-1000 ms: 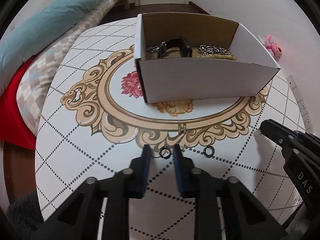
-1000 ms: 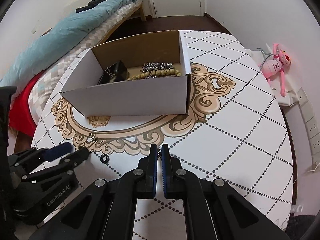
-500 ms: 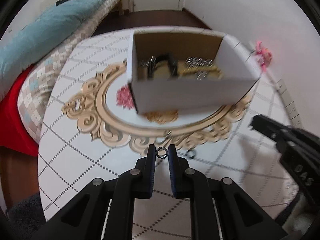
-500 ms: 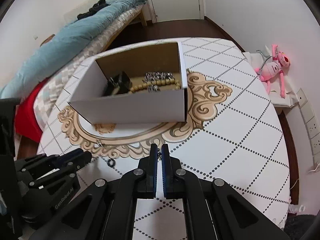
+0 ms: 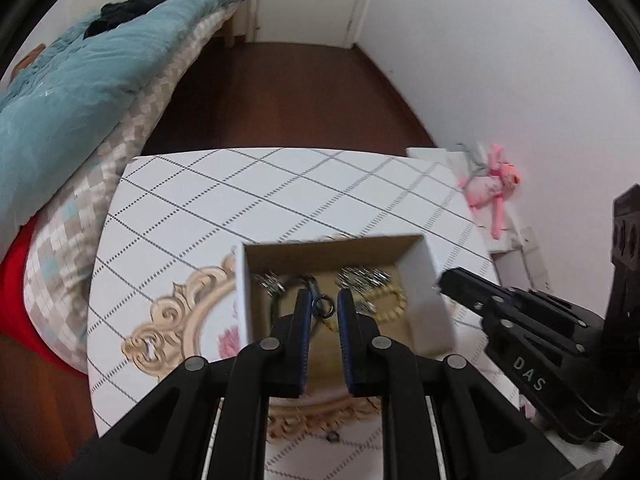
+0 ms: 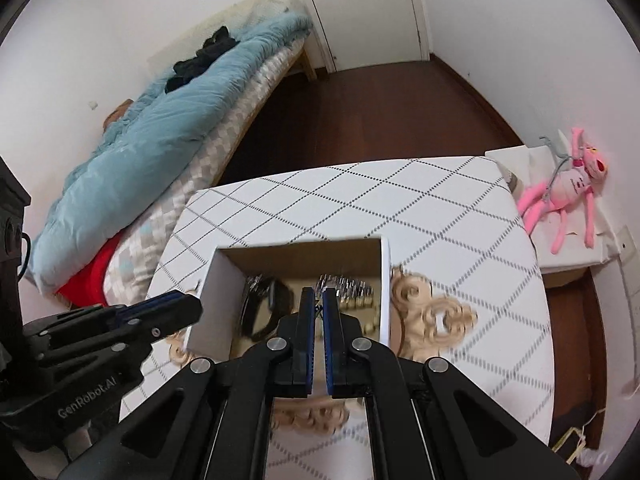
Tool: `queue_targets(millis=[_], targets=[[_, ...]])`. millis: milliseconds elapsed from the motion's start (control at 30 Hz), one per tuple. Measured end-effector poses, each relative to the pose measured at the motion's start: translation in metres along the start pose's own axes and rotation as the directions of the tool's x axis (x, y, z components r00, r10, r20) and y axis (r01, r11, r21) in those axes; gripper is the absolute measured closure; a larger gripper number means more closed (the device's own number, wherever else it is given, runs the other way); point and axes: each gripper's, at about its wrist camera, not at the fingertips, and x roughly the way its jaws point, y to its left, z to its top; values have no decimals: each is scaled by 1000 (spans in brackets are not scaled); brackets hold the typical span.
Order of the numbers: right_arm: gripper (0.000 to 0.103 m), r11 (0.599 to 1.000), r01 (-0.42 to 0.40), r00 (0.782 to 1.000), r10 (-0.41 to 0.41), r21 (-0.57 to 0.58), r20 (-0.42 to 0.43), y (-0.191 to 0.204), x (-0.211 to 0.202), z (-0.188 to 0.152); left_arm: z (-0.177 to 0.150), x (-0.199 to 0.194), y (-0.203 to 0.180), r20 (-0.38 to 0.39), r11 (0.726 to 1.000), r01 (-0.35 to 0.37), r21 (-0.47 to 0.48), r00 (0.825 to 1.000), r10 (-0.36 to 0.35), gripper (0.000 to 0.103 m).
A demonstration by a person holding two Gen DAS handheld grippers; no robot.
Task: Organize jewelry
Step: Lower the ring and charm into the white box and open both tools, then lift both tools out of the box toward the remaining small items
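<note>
Left gripper pinches a small dark metal ring over the open white cardboard box. Right gripper, above the same box, is nearly pressed together on something small; can't tell what. Drop-off step. Next: spread jaws, letting pieces fall among the chains inside.

Colours and patterns, both wrist views

Box was white outside, brown inside. Table was white with a dotted diamond grid and tan scrollwork. Quilt, upper left, was teal; bedding under it grey-checked over red. Plush toy, right edge, was pink. Gripper pads were blue.
</note>
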Motion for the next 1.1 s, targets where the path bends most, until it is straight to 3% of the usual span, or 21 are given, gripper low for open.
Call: queue_targets(millis=[67,133,200,233,267,367,400,467,533,600,633,867,1100], targets=[[98,1000,18,999,-18,-4,-44,-2,15,13,10,12,7,-33,1000,-8,-21,999,7,89],[96,999,37,995,-37,1,-89,-5,27,19,17,18,14,-49,999,-34,-26,998,33,74],[84,999,40,994,-40,4,-101,-9,31,23,20,17,19,-38,998,-60,-27,998,59,37],[73,999,43,994,-42,7,-100,-10,31,25,20,15,22,-27,998,-64,-29,998,63,33],[69,999,43,995,-42,7,-95,-10,29,25,20,13,25,-17,997,-76,-31,997,76,32],[67,999,54,995,-53,-1,-84,-11,24,26,18,11,31,-20,993,-110,-36,994,109,28],[67,998,61,995,-61,0,-85,-12,23,26,16,11,32,-20,992,-123,-33,992,123,14],[59,997,82,993,-83,-8,-90,-11,21,24,11,12,33,-22,988,-151,-28,988,150,0],[28,989,143,985,-145,-32,-94,-9,19,20,6,13,35,-20,986,-168,-25,986,167,0],[9,978,201,973,-206,-62,-102,-5,20,13,-2,13,35,-18,982,-187,-18,982,186,0],[4,971,229,966,-236,-73,-110,-5,22,10,-7,14,35,-17,980,-196,-17,980,196,0],[0,952,293,944,-303,-91,-129,-5,24,-15,-28,18,36,-35,976,-217,-23,976,216,0],[0,953,296,949,-302,-71,-93,2,5,-21,-33,-4,30,8,975,-221,-25,975,221,0]])
